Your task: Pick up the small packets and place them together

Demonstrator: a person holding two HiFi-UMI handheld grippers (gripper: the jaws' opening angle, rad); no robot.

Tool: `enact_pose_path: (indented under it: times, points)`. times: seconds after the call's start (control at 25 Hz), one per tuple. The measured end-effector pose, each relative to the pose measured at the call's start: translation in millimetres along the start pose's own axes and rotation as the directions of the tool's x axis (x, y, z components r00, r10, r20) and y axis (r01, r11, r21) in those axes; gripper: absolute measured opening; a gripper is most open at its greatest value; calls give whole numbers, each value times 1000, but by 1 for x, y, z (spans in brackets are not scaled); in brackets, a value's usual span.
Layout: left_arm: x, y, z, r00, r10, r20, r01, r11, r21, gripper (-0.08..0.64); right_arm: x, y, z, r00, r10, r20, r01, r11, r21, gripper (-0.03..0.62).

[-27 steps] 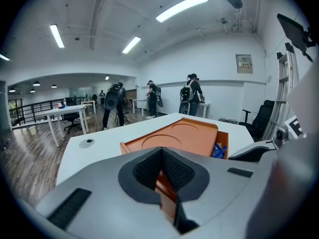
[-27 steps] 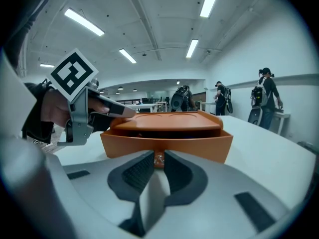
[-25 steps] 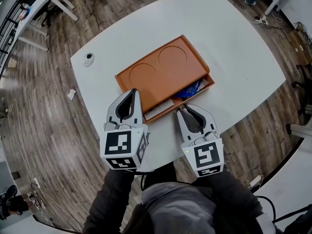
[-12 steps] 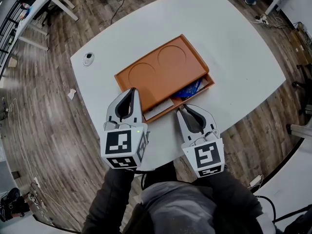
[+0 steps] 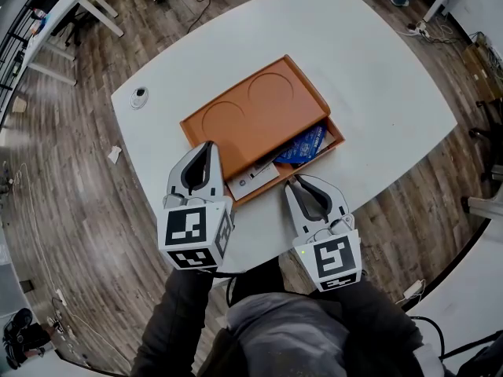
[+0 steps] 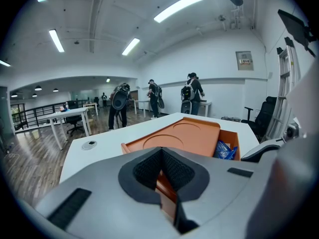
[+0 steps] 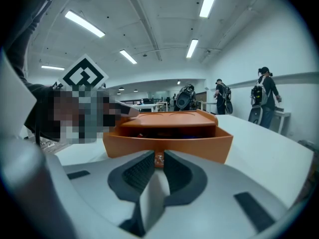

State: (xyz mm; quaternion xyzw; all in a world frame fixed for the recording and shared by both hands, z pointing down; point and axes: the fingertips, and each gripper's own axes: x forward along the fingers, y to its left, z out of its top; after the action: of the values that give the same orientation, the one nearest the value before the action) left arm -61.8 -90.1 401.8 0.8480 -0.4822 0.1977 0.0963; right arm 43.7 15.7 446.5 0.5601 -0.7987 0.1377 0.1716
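An orange box [image 5: 259,108] with two round recesses in its lid lies on the white table. Its drawer [image 5: 336,135] stands pulled out toward me. Blue packets [image 5: 304,144] lie at the drawer's right end and a white packet [image 5: 253,177] at its left. My right gripper [image 5: 293,181] is shut on the small knob [image 7: 158,159] on the drawer front [image 7: 169,141]. My left gripper [image 5: 207,146] is shut, its tips over the box's near left corner; whether they touch it I cannot tell. In the left gripper view the blue packets [image 6: 224,150] show in the open drawer.
The white table [image 5: 377,77] has a round cable grommet [image 5: 139,95] at its far left. Its near edge runs just under both grippers. Wooden floor surrounds it. People [image 6: 192,91] stand at desks far behind the box.
The drawer has slid further out toward me with the right gripper on its knob, baring more of the blue and white packets. The left gripper has stayed on the box.
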Motion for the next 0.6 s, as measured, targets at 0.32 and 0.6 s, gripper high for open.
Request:
enact_pose_path:
  times: [0.32, 0.6]
  points:
    - [3, 6, 5, 1000, 2, 1, -2, 1000, 1, -3, -12, 3, 1, 1000, -7, 17, 7, 1000, 10, 31]
    - [3, 5, 4, 1000, -2, -3, 2, 1000, -8, -3, -15, 10, -2, 1000, 8, 9, -8, 1000, 28, 6]
